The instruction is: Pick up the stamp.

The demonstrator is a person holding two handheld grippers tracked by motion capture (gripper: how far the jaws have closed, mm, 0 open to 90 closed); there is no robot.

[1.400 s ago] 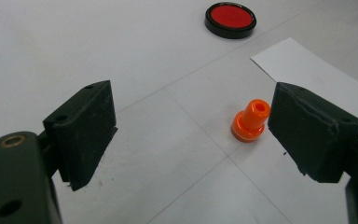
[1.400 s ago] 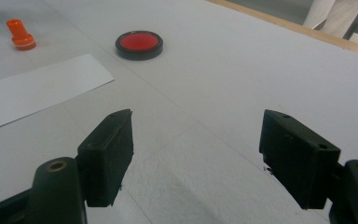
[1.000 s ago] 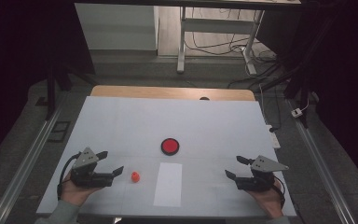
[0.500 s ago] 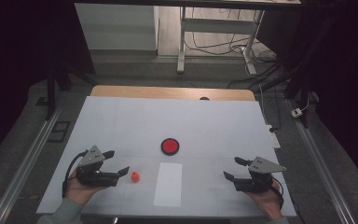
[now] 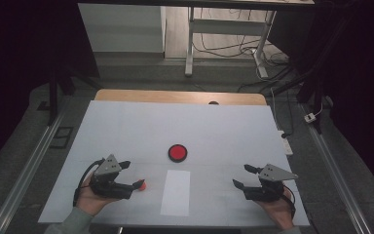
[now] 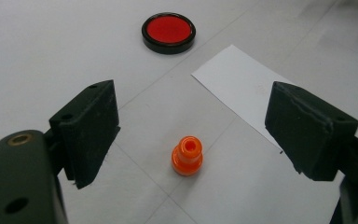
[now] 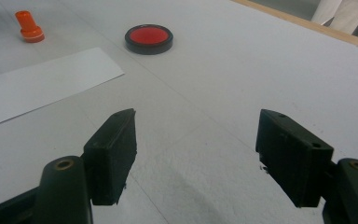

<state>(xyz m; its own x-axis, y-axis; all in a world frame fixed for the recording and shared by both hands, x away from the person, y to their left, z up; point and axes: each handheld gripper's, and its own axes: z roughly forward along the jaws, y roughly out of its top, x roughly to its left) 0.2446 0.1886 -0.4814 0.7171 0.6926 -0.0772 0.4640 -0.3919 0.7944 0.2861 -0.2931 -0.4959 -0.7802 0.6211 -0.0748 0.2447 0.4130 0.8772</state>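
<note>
A small orange stamp (image 6: 187,156) stands upright on the white table, between the wide-apart jaws of my left gripper (image 6: 192,107) and touching neither. From above, the stamp (image 5: 142,185) sits at the tip of the left gripper (image 5: 131,175), front left. A round red ink pad in a black rim (image 5: 177,152) lies mid-table, and a white paper sheet (image 5: 176,192) lies just in front of it. My right gripper (image 5: 241,175) rests open and empty at the front right. Along the right gripper (image 7: 196,121) I see the pad (image 7: 148,38), the stamp (image 7: 29,27) and the paper (image 7: 42,84).
The white table top (image 5: 126,126) has a wooden strip (image 5: 175,96) along its far edge. Metal rails (image 5: 24,170) run down both sides. Beyond the table are a desk frame and cables on the floor (image 5: 233,44).
My left gripper has slid right towards the orange stamp, which now stands between its jaws. The right gripper has barely moved.
</note>
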